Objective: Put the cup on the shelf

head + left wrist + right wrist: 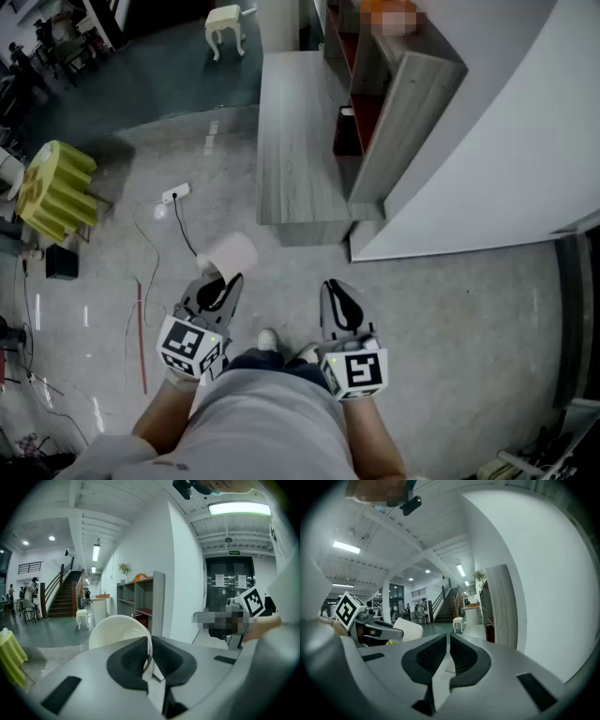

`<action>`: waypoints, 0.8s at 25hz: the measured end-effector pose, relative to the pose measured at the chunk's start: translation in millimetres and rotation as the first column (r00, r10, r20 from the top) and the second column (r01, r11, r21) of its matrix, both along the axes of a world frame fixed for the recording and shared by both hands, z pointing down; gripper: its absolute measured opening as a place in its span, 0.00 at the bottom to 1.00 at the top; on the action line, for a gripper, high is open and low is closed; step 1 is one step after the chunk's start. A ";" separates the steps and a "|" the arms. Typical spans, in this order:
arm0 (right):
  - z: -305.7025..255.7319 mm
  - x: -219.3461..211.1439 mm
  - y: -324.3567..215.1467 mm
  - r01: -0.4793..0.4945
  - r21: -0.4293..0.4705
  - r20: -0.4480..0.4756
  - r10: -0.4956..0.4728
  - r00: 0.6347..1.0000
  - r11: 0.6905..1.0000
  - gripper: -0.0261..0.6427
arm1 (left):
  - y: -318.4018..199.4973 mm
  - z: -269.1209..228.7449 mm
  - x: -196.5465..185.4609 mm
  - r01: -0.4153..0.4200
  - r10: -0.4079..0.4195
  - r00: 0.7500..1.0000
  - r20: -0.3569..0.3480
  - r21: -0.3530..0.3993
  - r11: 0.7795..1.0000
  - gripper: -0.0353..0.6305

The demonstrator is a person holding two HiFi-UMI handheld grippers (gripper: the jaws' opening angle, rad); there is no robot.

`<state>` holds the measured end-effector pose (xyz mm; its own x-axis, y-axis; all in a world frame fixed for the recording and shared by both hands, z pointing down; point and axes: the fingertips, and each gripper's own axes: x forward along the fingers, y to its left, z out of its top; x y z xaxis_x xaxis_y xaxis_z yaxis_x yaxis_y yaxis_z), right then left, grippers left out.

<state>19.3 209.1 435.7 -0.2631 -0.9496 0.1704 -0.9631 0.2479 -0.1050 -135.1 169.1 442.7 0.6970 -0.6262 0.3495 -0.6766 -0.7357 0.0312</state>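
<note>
The jaws of the left gripper point(150, 654) point(221, 281) are nearly closed, their ribbed black pads pinching the thin wall of the smooth white cup point(117, 630) point(232, 253), which juts out ahead of them. The jaws of the right gripper point(449, 651) point(339, 292) sit together, empty. The grey wood-grain shelf point(398, 112) stands well ahead.

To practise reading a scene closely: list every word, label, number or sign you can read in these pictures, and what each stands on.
No text can be read.
Green sign above the dark doors: too small to read.
Paper notices on those doors: blurred.
Square marker: pattern only, no letters.
Yellow ribbed object: pale mark on top, unreadable.
</note>
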 end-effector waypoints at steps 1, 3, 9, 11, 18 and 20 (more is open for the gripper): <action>-2.3 -6.6 0.7 -0.009 0.005 0.008 0.009 1.000 1.000 0.09 | -0.5 -0.7 -4.9 -0.009 0.009 1.000 -0.003 0.000 1.000 0.11; -3.0 -19.4 1.7 -0.019 0.005 0.011 0.019 1.000 1.000 0.09 | -2.2 -2.4 -15.2 -0.024 0.024 1.000 -0.012 0.000 1.000 0.11; -3.3 -54.8 -9.6 -0.029 -0.004 -0.013 0.029 1.000 1.000 0.09 | -14.4 -3.2 -46.4 -0.059 0.059 0.997 -0.045 -0.004 0.998 0.11; -4.4 -61.8 -14.3 -0.051 0.004 -0.012 0.051 0.999 0.999 0.09 | -18.5 -2.6 -53.8 -0.080 0.080 0.995 -0.055 -0.004 0.997 0.11; 3.3 -76.8 -29.0 -0.146 0.015 0.025 0.146 0.989 0.989 0.09 | -33.8 0.9 -71.8 -0.144 0.145 0.987 -0.068 0.007 0.989 0.11; 4.0 -80.2 -35.5 -0.145 0.013 0.020 0.144 0.989 0.989 0.09 | -39.3 1.8 -75.1 -0.144 0.144 0.987 -0.071 0.005 0.990 0.11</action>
